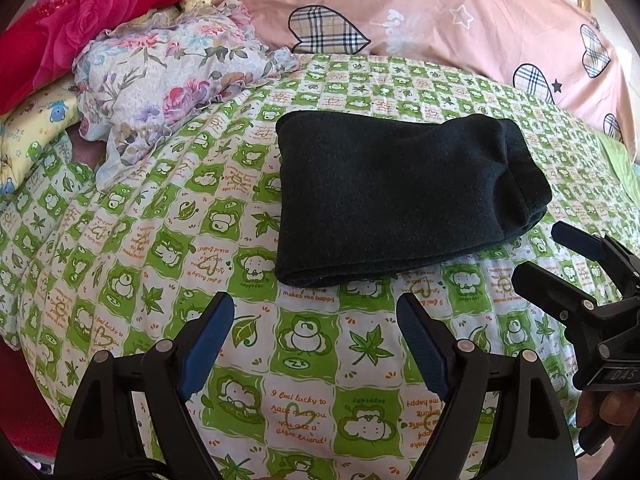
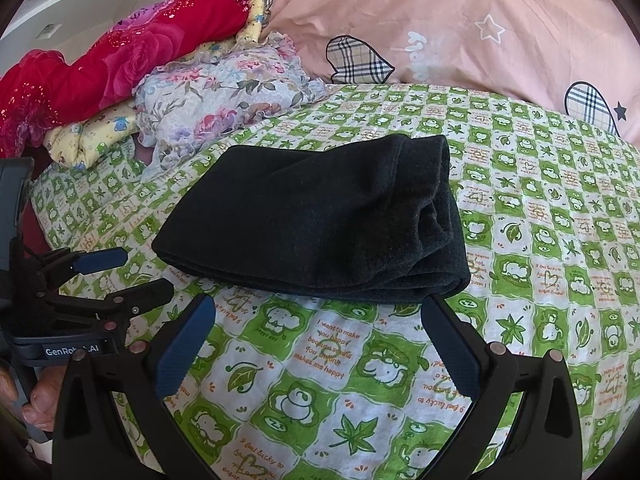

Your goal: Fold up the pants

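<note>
You held your left hand-held gripper [image 1: 316, 320] just short of the near edge of the folded dark pants [image 1: 400, 196], its blue-padded fingers [image 1: 208, 344] spread wide with nothing between them. Your right hand-held gripper [image 2: 320, 320] sat the same way, jaws wide and empty, one fingertip right at the near right corner of the pants, though contact there could not be told. The pants lay in a compact folded stack on the green-and-white checked bedsheet [image 1: 304, 360], with a floral cloth [image 1: 160, 80] and a pink quilt [image 1: 440, 8] beyond them.

Folded pants [image 1: 400, 200] lie beyond open left claw [image 1: 316, 320].
</note>
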### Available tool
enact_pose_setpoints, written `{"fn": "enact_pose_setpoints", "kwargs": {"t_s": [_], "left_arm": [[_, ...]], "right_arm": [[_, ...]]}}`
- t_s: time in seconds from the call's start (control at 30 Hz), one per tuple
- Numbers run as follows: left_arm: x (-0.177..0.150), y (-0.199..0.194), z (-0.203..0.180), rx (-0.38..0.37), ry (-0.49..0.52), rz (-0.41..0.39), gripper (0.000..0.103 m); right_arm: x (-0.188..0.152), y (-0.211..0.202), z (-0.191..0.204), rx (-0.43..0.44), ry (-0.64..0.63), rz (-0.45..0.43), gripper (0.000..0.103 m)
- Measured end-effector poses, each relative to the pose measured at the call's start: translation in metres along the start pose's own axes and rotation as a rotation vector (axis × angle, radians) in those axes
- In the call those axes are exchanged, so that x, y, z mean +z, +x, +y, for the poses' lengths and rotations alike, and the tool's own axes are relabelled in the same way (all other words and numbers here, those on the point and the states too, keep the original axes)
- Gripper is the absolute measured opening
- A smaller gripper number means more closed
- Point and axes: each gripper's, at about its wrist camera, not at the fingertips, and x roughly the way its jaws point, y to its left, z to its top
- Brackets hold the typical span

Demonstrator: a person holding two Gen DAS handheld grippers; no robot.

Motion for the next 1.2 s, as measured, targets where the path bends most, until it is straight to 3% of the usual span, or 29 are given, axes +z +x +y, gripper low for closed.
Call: {"fn": "enact_pose_setpoints", "kwargs": {"t_s": [1.2], "left_arm": [[0.0032,-0.006,-0.0016,0.006,0.019,-0.03,0.084]], "right_arm": [[0.0039,0.0014,0.007,0.011,-0.008,-0.012,0.102]]}}
